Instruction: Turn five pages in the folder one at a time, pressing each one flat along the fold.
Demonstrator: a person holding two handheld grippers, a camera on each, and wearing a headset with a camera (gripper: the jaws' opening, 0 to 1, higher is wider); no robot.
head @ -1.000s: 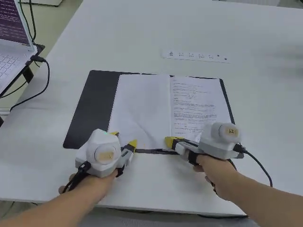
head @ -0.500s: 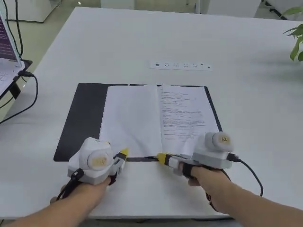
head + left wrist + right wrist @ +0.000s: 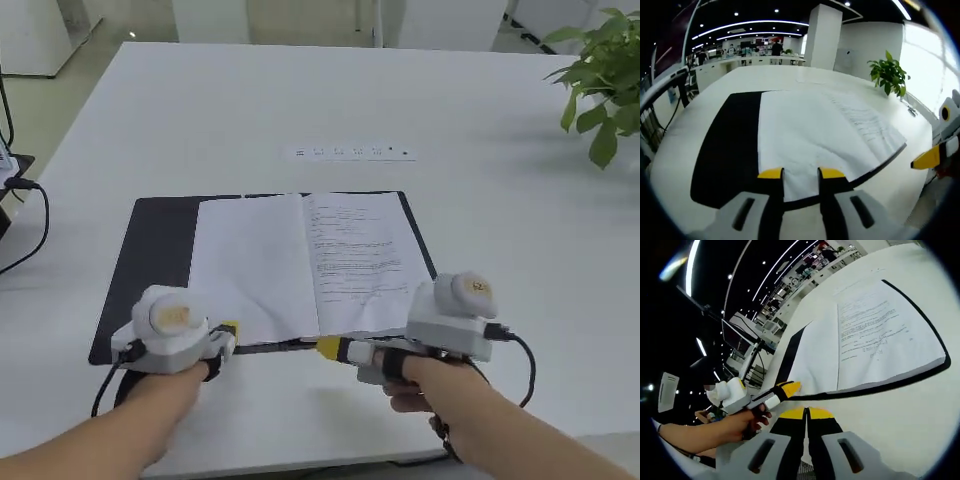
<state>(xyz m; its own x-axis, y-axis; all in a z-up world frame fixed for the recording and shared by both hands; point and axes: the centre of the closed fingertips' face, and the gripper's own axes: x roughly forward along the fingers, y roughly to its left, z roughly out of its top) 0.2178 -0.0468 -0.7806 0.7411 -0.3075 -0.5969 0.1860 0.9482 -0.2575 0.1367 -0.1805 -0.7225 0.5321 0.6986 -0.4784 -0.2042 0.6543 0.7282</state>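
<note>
L tool point(image 3: 801, 174) ajar, R tool point(image 3: 806, 413) closed, empty.

We see a black folder point(image 3: 155, 265), white pages point(image 3: 250, 265) with dark print on the right, left gripper point(image 3: 228, 330) and right gripper point(image 3: 328, 348) white with yellow tips, white table point(image 3: 300, 90), green plant point(image 3: 600, 90).

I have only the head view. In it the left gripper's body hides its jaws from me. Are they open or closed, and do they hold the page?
Observer: The left gripper is open. Its jaws stand apart, and the near edge of the white page on the black folder shows in the gap. Whether they touch it, I cannot tell.
Operator: And the right one?
Observer: The right gripper is shut, with its yellow tips together and nothing between them. It is over the bare table, just short of the folder.
</note>
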